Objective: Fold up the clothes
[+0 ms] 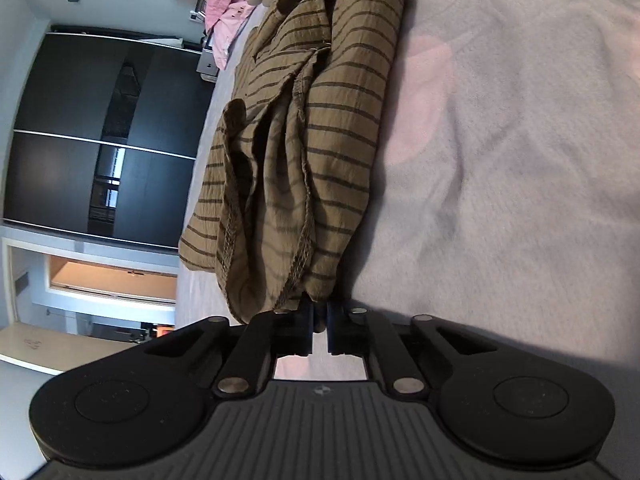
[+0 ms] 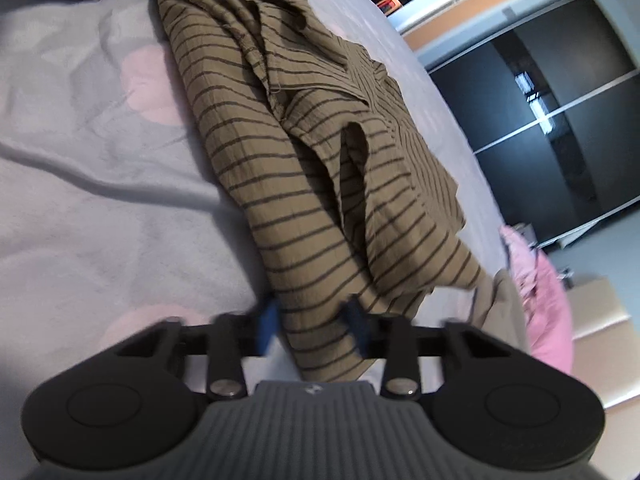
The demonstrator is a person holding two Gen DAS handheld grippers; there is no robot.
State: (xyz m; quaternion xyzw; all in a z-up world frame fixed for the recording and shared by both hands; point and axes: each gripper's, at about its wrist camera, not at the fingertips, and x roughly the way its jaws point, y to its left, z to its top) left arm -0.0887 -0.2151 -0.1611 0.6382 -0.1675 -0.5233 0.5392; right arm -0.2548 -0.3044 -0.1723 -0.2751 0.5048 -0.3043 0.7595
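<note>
A brown shirt with thin dark stripes [image 1: 320, 128] lies crumpled in a long band across the grey and pink bedspread [image 1: 520, 120]. In the left wrist view my left gripper [image 1: 319, 320] is shut on the near hem of this shirt, and a pinch of cloth shows between its narrow jaws. In the right wrist view the other end of the shirt [image 2: 312, 200] runs into my right gripper [image 2: 314, 324]. Its blue-padded fingers [image 2: 268, 324] are blurred and sit against both sides of a thick fold of the cloth.
A heap of pink clothes [image 1: 228, 4] lies at the far end of the bed, also seen at the right edge [image 2: 540, 280]. A beige cloth [image 2: 500, 308] lies beside it. A dark sliding-door wardrobe [image 1: 100, 132] stands beyond the bed's edge.
</note>
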